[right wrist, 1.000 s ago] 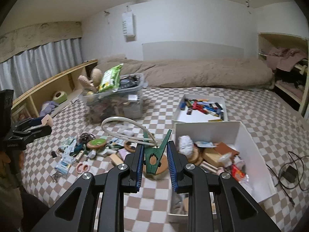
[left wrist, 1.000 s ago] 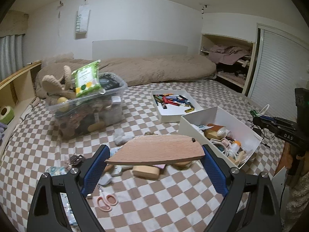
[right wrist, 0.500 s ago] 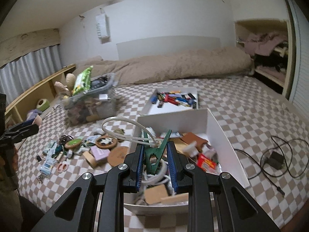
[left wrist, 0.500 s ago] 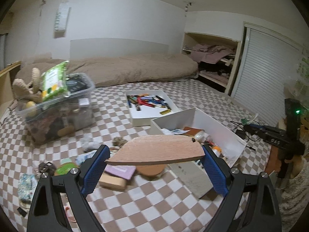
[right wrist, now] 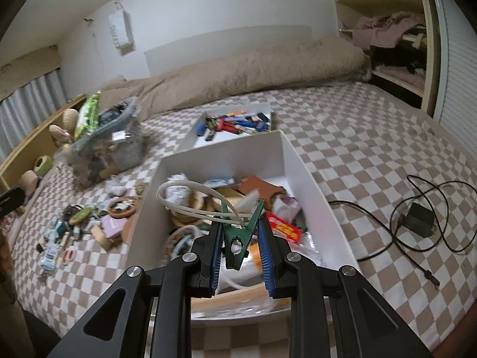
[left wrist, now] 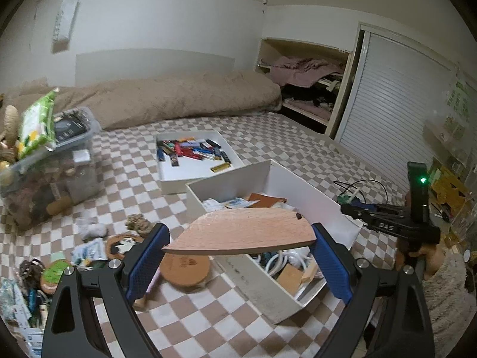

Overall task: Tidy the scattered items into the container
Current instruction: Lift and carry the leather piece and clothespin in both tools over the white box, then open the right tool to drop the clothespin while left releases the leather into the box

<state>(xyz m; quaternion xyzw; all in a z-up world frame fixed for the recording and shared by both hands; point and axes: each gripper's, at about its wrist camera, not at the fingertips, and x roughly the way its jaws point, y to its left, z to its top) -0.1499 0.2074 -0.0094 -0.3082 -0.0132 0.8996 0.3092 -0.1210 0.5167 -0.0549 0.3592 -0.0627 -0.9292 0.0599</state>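
- Left gripper (left wrist: pixel 240 264): jaws wide, pads clamped on the two ends of the board (left wrist: pixel 241 232), a flat leaf-shaped wood piece. Long axis runs left-right across the jaws, face roughly level.
- The box (left wrist: pixel 307 192) (white, open top) lies just right of and beyond the board. The board's right end overhangs the near-left wall; its left end hangs over the loose clutter (left wrist: pixel 89 250) on the bed (left wrist: pixel 119 179). My read: a short shift right and far puts it fully over the opening.
- The box's long axis runs near-far, so the board sits crosswise to it. It may need a turn to drop in without bridging the walls.
- Right gripper (right wrist: pixel 240 246): jaws nearly closed, gripping a green clip (right wrist: pixel 238 235) that pinches a white cord (right wrist: pixel 190 200) loop. It hangs right over the box's (right wrist: pixel 301 161) near end, so the right hand is closer to a release than the left.
- View difference: the left wrist view shows the board-to-box offset and the right gripper (left wrist: pixel 354 210) out at the box's right side. The right wrist view looks down into the box, already well filled, and shows a charger (right wrist: pixel 420 219) and its cable on the bed to the right. The board is not visible there.
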